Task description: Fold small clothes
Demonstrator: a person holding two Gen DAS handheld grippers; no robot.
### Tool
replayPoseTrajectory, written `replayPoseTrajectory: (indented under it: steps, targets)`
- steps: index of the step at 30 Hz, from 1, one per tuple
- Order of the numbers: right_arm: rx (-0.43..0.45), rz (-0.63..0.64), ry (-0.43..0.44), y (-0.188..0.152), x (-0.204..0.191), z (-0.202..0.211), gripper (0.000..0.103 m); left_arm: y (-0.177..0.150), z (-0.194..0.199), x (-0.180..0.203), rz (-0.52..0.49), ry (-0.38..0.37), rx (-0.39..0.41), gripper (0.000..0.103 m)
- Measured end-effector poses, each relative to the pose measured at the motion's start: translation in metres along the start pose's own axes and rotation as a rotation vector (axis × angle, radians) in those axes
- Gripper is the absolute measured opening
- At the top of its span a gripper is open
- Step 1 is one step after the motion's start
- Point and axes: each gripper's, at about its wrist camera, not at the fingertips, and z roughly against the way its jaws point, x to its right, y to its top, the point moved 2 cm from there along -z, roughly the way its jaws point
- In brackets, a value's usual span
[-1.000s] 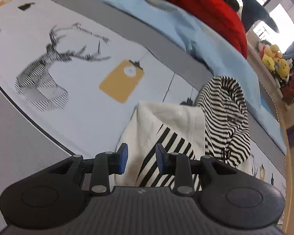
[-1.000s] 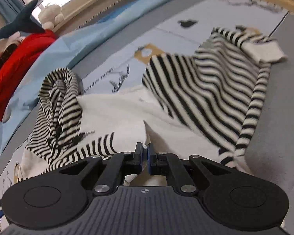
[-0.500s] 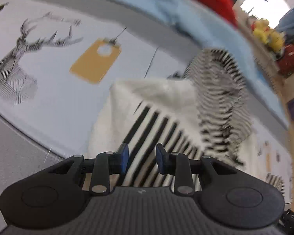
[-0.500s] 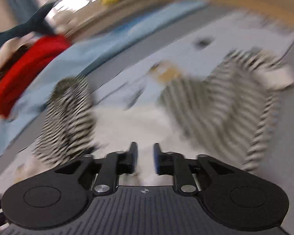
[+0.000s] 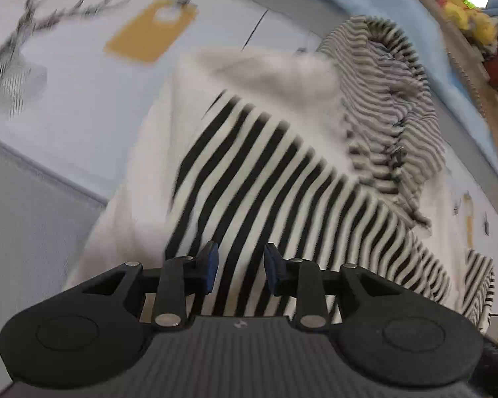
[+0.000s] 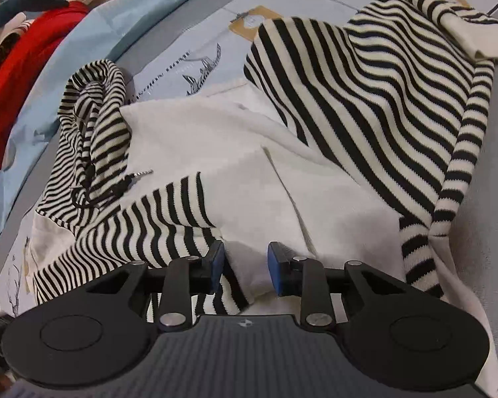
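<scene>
While both grippers hovered over the striped hoodie (image 6: 365, 99), nothing was gripped.
Left gripper (image 5: 238, 270) and right gripper (image 6: 245, 265) fingers parted; left contact unclear, view blurred.

Right gripper (image 6: 241, 265) low over striped hooded top (image 6: 365, 106) on printed bed cover (image 6: 199, 56).
Jaws parted, blue pads (image 6: 275, 267) apart above a cream fold and a striped edge; no cloth pinched. Hood (image 6: 93, 126) bunched at left, cream cuff (image 6: 474, 36) far right. Pale blue sheet (image 6: 83, 33) and red garment (image 6: 20, 66) beyond, upper left.
</scene>
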Motion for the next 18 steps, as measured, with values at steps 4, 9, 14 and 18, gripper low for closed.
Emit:
replayPoseTrajectory:
  steps: [4, 9, 14, 18]
  targets:
    - [0.049, 0.0, 0.022, 0.005, -0.001, 0.014, 0.031, -0.004, 0.025, 0.025, -0.097, 0.005, 0.085, 0.038]
    - [0.131, 0.001, 0.06, 0.021, 0.008, 0.038, 0.031, -0.012, 0.022, 0.037, -0.138, -0.036, 0.053, 0.04]
    - [0.253, 0.039, 0.068, 0.047, 0.03, 0.062, 0.016, -0.01, 0.028, 0.043, -0.18, -0.038, 0.08, 0.04]
    - [0.347, 0.0, 0.022, 0.077, 0.076, 0.081, 0.002, -0.017, 0.035, 0.046, -0.232, -0.039, 0.096, 0.04]
